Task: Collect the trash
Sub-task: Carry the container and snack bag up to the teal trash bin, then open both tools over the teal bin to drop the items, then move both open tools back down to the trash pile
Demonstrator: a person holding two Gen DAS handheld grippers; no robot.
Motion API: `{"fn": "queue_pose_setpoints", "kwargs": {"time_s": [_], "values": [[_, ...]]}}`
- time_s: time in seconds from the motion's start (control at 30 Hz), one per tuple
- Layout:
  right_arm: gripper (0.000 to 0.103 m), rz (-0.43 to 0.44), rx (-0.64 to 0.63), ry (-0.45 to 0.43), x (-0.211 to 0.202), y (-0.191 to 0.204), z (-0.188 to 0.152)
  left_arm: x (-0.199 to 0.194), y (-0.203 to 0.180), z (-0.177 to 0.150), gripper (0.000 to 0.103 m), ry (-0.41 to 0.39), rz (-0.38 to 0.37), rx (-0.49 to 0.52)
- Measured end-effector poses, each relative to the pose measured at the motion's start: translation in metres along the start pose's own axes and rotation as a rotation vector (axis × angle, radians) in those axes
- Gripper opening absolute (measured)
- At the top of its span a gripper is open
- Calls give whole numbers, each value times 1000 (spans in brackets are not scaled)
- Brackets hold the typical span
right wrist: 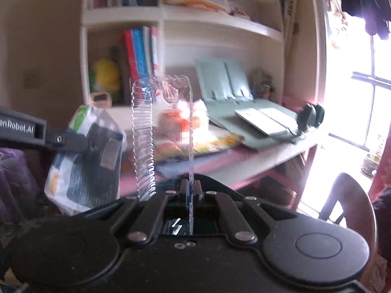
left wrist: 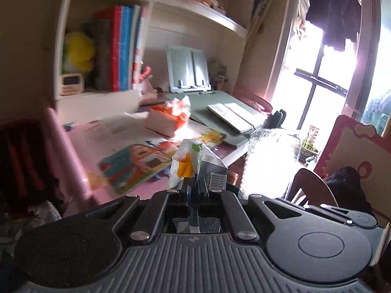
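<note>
A: Left gripper [left wrist: 195,183] fingers were clamped on the snack wrapper [left wrist: 188,163]; right gripper [right wrist: 190,185] fingers pinched the clear plastic tray [right wrist: 146,131].

B: Both pieces hung ahead, above the bench [right wrist: 244,166]. Best kept the grips firm; the thin edges looked slippery.

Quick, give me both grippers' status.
Left gripper: shut on a snack bag.
Right gripper: shut on a clear plastic tray.
</note>
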State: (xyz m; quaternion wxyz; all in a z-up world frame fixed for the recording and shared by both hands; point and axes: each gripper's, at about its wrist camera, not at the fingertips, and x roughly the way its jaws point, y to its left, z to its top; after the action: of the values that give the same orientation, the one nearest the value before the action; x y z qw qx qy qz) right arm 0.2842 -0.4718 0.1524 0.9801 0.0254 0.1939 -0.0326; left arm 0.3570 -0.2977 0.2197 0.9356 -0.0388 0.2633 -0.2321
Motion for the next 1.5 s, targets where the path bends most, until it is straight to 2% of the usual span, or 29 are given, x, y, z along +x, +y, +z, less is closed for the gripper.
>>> {"fn": "queue_pose_setpoints", "kwargs": {"time_s": [0.2, 0.37, 0.4, 0.5, 0.53, 0.67, 0.83, 0.9, 0.97, 1.03, 1.2, 1.27, 1.3, 1.5], "values": [[1, -14, 10, 129, 37, -26, -24, 65, -17, -28, 5, 101, 12, 31], [1, 16, -31, 246, 61, -23, -41, 102, -14, -56, 5, 202, 38, 67], [6, 24, -47, 270, 64, -21, -42, 106, -16, -59, 5, 217, 43, 79], [10, 57, -66, 335, 70, -16, -46, 115, -17, -67, 5, 258, 48, 101], [14, 54, -75, 345, 71, -15, -46, 118, -18, -69, 5, 272, 61, 109], [17, 47, -74, 357, 73, -16, -49, 131, -14, -72, 5, 340, 57, 99], [29, 51, -52, 350, 67, -21, -50, 135, -12, -80, 7, 370, 50, 87], [32, 45, -49, 352, 65, -22, -50, 134, -10, -82, 20, 378, 42, 74], [33, 41, -44, 341, 61, -22, -50, 128, -10, -82, 42, 355, 29, 73], [34, 44, -39, 334, 56, -22, -49, 122, -11, -81, 57, 332, 33, 72], [44, 65, -41, 307, 37, -17, -43, 97, -11, -76, 62, 294, 40, 77], [47, 79, -44, 292, 26, -12, -41, 84, -8, -74, 75, 274, 51, 68], [49, 87, -45, 288, 21, -10, -39, 76, -7, -73, 77, 260, 59, 66], [55, 132, -57, 252, -11, 10, -34, 31, 7, -73, 78, 213, 68, 67]]}}
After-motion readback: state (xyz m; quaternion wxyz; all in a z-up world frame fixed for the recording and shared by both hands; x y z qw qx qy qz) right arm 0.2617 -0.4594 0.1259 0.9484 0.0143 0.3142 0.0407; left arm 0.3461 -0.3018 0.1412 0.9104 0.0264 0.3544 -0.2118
